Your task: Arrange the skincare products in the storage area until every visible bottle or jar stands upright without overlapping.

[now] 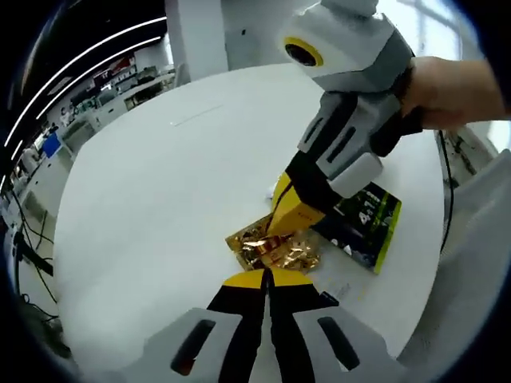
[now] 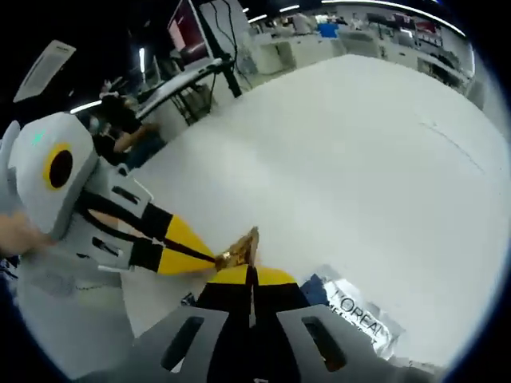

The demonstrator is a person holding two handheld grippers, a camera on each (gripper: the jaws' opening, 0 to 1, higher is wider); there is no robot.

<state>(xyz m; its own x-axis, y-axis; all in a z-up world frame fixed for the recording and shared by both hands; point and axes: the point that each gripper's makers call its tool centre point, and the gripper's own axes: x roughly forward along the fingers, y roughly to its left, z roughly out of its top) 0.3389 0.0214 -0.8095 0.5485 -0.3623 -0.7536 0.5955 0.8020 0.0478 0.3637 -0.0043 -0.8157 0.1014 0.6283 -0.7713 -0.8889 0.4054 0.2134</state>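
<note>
Gold sachet [image 1: 275,249], perhaps pinched, half-hidden

**Count of things on the worktop**

Two handheld grippers: the left gripper [image 1: 267,279] at 6 o'clock in the left gripper view, and the right gripper [image 1: 289,214] reaching in from 1 o'clock.

One gold foil packet [image 1: 271,247], at centre.

One dark sachet with a green edge [image 1: 369,223], at 4 o'clock from the packet.

One silver sachet with printed lettering [image 2: 361,315], at 5 o'clock in the right gripper view.

One round white worktop [image 1: 160,199].
</note>
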